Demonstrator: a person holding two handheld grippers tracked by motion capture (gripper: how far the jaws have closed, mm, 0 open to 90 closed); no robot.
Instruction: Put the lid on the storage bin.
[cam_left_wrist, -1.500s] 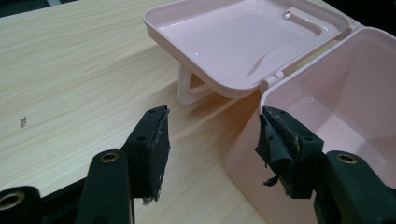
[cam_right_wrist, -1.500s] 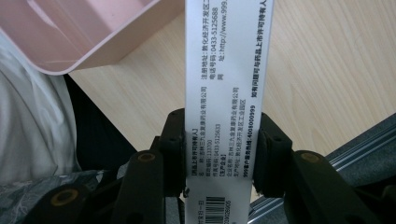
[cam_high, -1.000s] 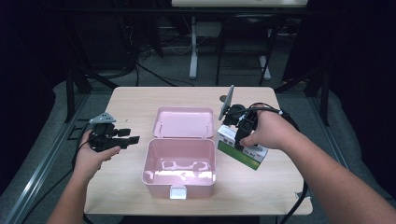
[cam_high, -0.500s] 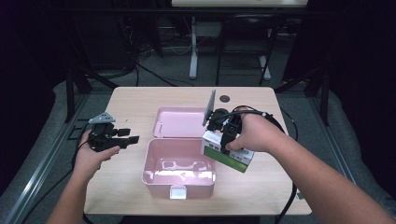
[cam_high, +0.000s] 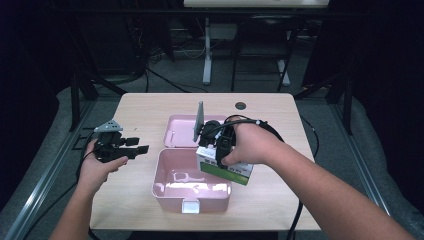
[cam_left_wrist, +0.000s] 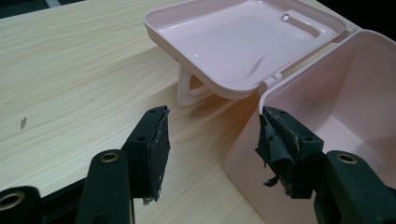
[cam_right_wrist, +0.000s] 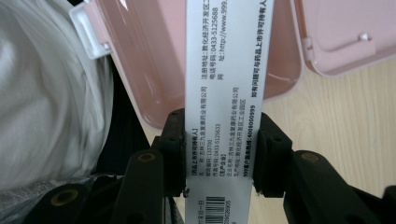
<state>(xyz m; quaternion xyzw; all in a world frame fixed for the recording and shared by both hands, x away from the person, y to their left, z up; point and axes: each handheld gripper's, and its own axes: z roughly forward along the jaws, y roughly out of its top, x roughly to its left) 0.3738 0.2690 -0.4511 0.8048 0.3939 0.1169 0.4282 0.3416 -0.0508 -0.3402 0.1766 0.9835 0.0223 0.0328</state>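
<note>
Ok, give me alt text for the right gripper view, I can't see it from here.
The right gripper has its two black jaws clamped on the narrow sides of a white printed carton, held above the open pink box. The box's lid lies open on the wooden table; white fabric shows at left.

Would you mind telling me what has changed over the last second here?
The right gripper, still clamped on the green-and-white carton, carried it leftward from the table's right side to over the open pink box. The left gripper stayed open and still beside the box; box and lid unmoved.
</note>
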